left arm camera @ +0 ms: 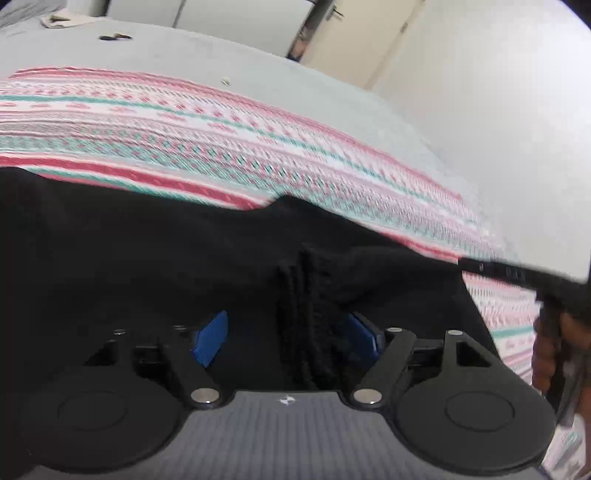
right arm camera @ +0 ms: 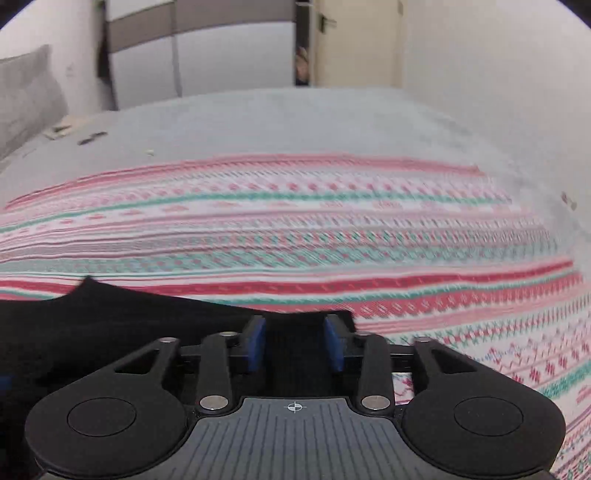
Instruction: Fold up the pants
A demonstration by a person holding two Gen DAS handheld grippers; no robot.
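Observation:
The black pants (left arm camera: 147, 266) lie spread on a striped blanket and fill the lower half of the left wrist view. My left gripper (left arm camera: 288, 338) hovers over them, its jaws wide open. A ribbed black fold (left arm camera: 306, 325) rises between the blue pads (left arm camera: 212, 338), and neither pad presses on it. In the right wrist view the pants (right arm camera: 110, 321) reach in from the left. My right gripper (right arm camera: 295, 345) stands partly open at their far edge, black cloth lying loose under the gap. The blurred right gripper (left arm camera: 546, 284) and a hand show at the left view's right edge.
The red, teal and white patterned blanket (right arm camera: 295, 229) covers a grey bed (right arm camera: 277, 122). A grey pillow (right arm camera: 29, 96), a small dark object (right arm camera: 90, 138) and a beige cloth (left arm camera: 59, 20) sit at the far left. A white wall (right arm camera: 498, 74) runs along the right; a door (right arm camera: 354, 40) stands behind.

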